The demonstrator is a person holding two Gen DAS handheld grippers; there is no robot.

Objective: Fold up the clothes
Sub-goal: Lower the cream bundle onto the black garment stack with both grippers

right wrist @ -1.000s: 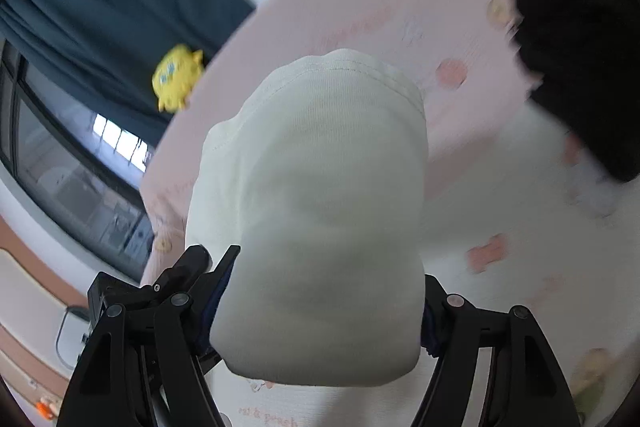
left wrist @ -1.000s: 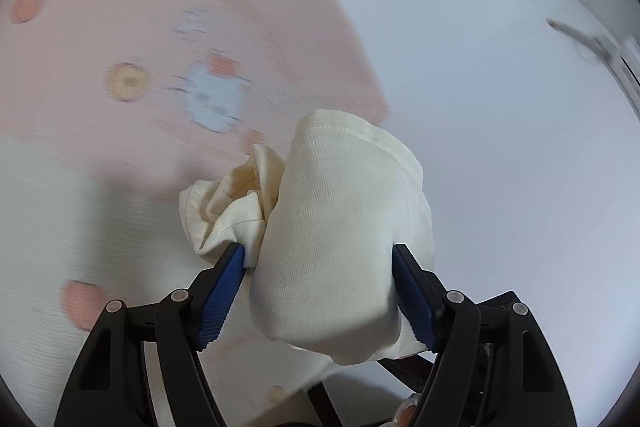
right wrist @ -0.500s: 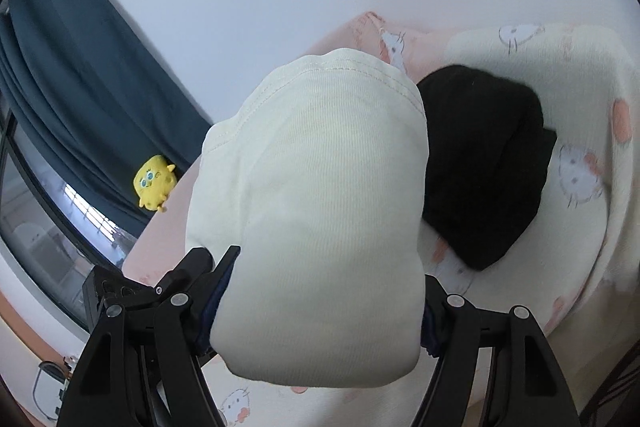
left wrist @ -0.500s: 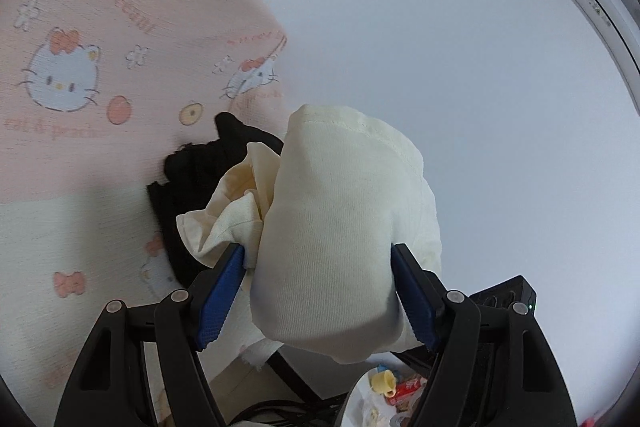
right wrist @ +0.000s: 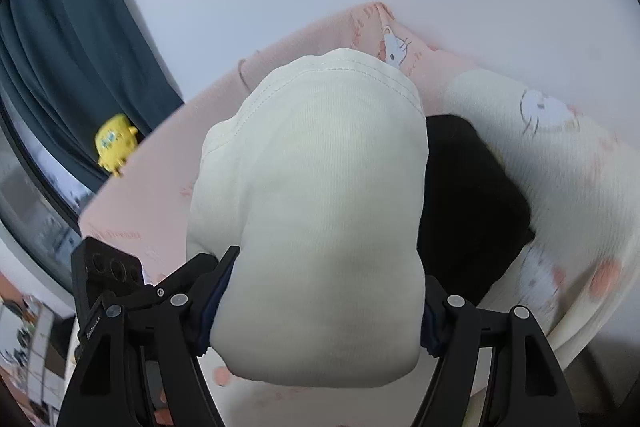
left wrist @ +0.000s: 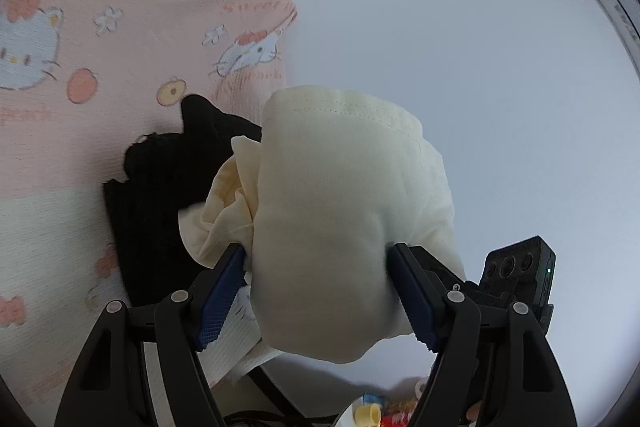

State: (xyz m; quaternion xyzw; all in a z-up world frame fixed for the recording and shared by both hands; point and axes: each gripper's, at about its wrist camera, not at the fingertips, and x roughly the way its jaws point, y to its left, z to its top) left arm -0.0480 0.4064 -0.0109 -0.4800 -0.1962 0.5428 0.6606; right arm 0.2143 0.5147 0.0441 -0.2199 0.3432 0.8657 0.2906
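A: Status: we've got the cream ribbed-knit garment (left wrist: 344,227) bunched thick and held up off the pink-and-cream cat-print bedspread (left wrist: 132,27). Left gripper (left wrist: 320,291) and right gripper (right wrist: 324,307) are each clamped on a wad of it.

B: Folded?

A: We can't tell. It's a thick bundle with loose crumpled ends on the left side. Black garment (left wrist: 160,195) lies on the bedspread ahead of us; its fold state is unclear too.

B: View differences?

A: Left view shows the crumpled ends and clutter below. Right view alone shows the dark blue curtain (right wrist: 80,47), window and yellow plush toy (right wrist: 116,143).
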